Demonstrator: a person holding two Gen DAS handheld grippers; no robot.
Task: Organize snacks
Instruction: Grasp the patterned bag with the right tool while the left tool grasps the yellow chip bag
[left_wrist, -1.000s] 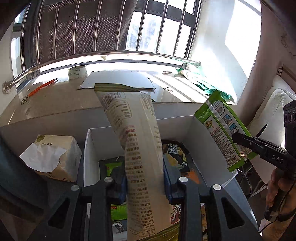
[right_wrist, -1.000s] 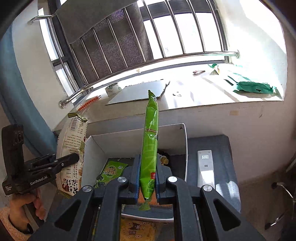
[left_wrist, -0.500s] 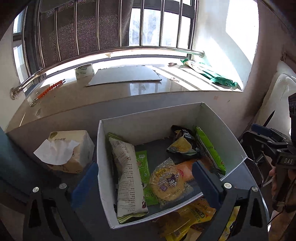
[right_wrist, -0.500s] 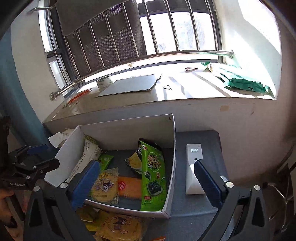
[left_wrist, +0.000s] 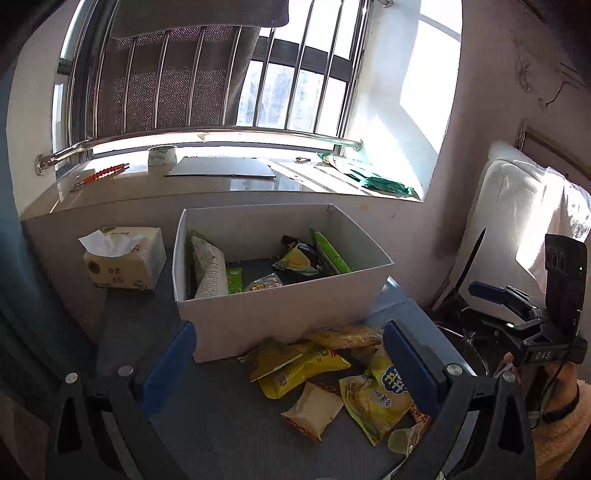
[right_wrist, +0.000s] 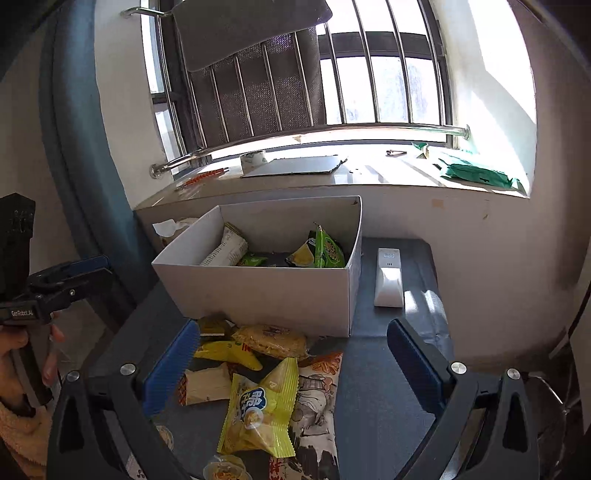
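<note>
A white cardboard box (left_wrist: 284, 310) (right_wrist: 266, 291) stands on a dark grey table and holds several snack packs, among them a tall pale pack (left_wrist: 208, 269) at its left and a green pack (right_wrist: 327, 251) at its right. Several yellow snack packs (left_wrist: 376, 397) (right_wrist: 258, 406) lie loose on the table in front of the box. My left gripper (left_wrist: 291, 362) is open and empty above the loose packs. My right gripper (right_wrist: 291, 362) is open and empty above them too.
A tissue pack (left_wrist: 123, 258) stands left of the box. A white remote (right_wrist: 388, 277) lies right of it. Behind is a window sill with a tape roll (left_wrist: 161, 157), a grey board (left_wrist: 221, 170) and green bags (right_wrist: 476, 171). A white chair (left_wrist: 517, 221) stands at the right.
Both grippers opened and dropped their packs into the box: the pale pack from the left, the green one from the right. Both then drew back to above the loose packs.
</note>
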